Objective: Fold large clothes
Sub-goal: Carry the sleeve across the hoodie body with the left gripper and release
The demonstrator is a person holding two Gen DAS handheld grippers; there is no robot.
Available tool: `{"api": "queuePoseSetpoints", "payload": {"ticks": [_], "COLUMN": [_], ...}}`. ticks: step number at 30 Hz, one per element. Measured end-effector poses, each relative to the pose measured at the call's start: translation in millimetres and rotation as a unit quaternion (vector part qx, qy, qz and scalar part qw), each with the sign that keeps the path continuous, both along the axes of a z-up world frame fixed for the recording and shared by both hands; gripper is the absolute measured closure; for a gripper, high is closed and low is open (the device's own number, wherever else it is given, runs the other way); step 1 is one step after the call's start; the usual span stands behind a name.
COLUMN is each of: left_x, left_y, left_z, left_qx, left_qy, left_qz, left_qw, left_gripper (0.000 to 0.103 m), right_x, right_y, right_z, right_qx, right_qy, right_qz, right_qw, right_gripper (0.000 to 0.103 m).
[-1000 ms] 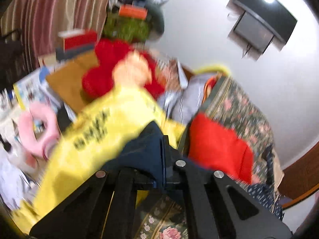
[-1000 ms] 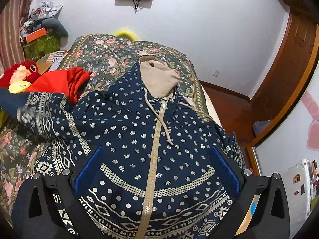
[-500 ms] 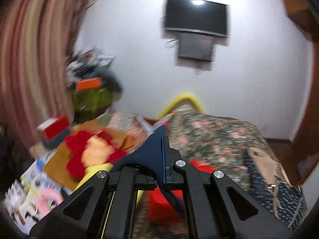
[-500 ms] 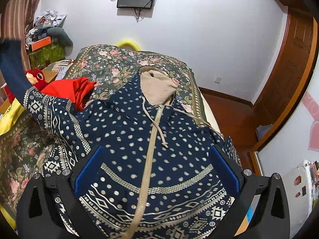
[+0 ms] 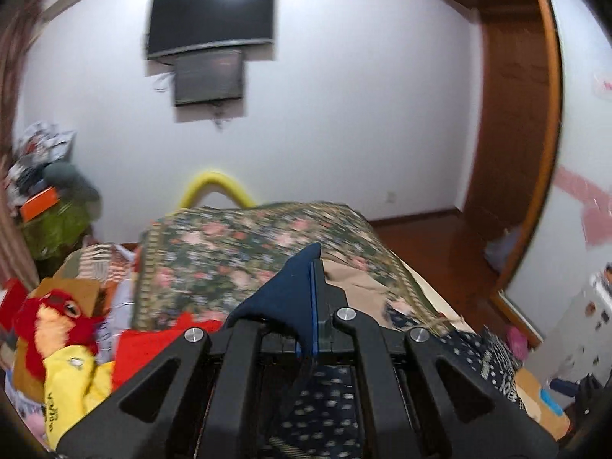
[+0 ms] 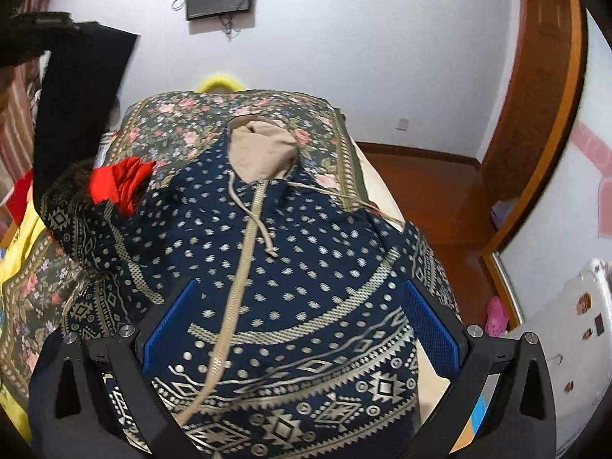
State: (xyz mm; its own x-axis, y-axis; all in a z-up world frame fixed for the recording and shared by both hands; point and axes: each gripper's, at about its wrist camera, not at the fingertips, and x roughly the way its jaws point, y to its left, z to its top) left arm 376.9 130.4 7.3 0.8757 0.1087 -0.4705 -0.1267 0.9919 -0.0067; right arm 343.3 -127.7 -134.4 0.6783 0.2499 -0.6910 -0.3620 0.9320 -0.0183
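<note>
A navy hoodie point(image 6: 275, 267) with pale dots, a beige zip and a beige hood lining point(image 6: 260, 149) lies front-up on the floral bed cover point(image 6: 172, 122). My left gripper point(image 5: 311, 267) is shut on the plain navy cuff of its sleeve point(image 5: 283, 298) and holds it up in the air over the bed. In the right wrist view that sleeve point(image 6: 76, 122) rises steeply at the left to the frame's top corner. My right gripper point(image 6: 300, 325) hovers open above the hoodie's lower front, its blue pads point(image 6: 172, 325) wide apart with only flat cloth below.
A red garment point(image 6: 118, 179) lies left of the hoodie and a yellow one point(image 5: 69, 375) beside a red plush toy point(image 5: 57, 313). Clutter fills the left corner. A screen point(image 5: 210, 15) hangs on the far wall. A wooden door point(image 6: 535, 95) and floor are right of the bed.
The left gripper swung up and to the right with the sleeve cuff, from the clutter beside the bed to over the bed. The sleeve now stands raised. The right gripper edged forward, still open.
</note>
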Motion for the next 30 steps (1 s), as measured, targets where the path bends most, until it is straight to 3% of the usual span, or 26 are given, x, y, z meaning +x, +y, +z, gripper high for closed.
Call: {"api": "queuePoseSetpoints", "payload": {"ticks": [7, 10, 14, 18, 24, 26, 28, 30], "left_x": [44.4, 57.1, 57.5, 54.0, 37.2, 24.7, 13.7, -5.4], "left_y": [-77.7, -104.7, -122.7, -129.0, -141.5, -142.8, -138.0, -130.0], "left_z": [-77.7, -123.7, -182.1, -215.4, -228.0, -223.2, -214.4, -200.4], "left_qx": [-0.027, -0.032, -0.055, -0.071, -0.051, -0.038, -0.027, -0.021], "left_qy": [0.107, 0.174, 0.257, 0.301, 0.349, 0.351, 0.343, 0.326], "left_qz": [-0.07, -0.095, -0.117, -0.13, -0.184, -0.205, -0.215, -0.225], "left_qw": [0.9914, 0.9797, 0.9578, 0.9419, 0.9174, 0.913, 0.9137, 0.9182], "left_gripper": [0.1, 0.1, 0.1, 0.1, 0.095, 0.087, 0.063, 0.056], "right_x": [3.8, 4.9, 8.2, 8.8, 7.8, 7.4, 7.5, 8.0], "right_y": [-25.6, -35.1, -42.6, -45.8, -43.8, -41.2, -37.1, -33.3], "right_z": [-10.8, -18.1, -28.5, -35.8, -39.5, -37.8, -34.2, -31.2], "right_qx": [-0.006, -0.009, -0.016, -0.021, -0.03, -0.029, -0.023, -0.018], "right_qy": [0.014, 0.022, 0.036, 0.047, 0.054, 0.054, 0.055, 0.055], "right_qz": [-0.02, -0.026, -0.034, -0.039, -0.034, -0.03, -0.021, -0.015], "right_qw": [1.0, 0.999, 0.999, 0.998, 0.998, 0.998, 0.998, 0.998], "right_gripper": [0.0, 0.0, 0.0, 0.0, 0.0, 0.0, 0.0, 0.0]}}
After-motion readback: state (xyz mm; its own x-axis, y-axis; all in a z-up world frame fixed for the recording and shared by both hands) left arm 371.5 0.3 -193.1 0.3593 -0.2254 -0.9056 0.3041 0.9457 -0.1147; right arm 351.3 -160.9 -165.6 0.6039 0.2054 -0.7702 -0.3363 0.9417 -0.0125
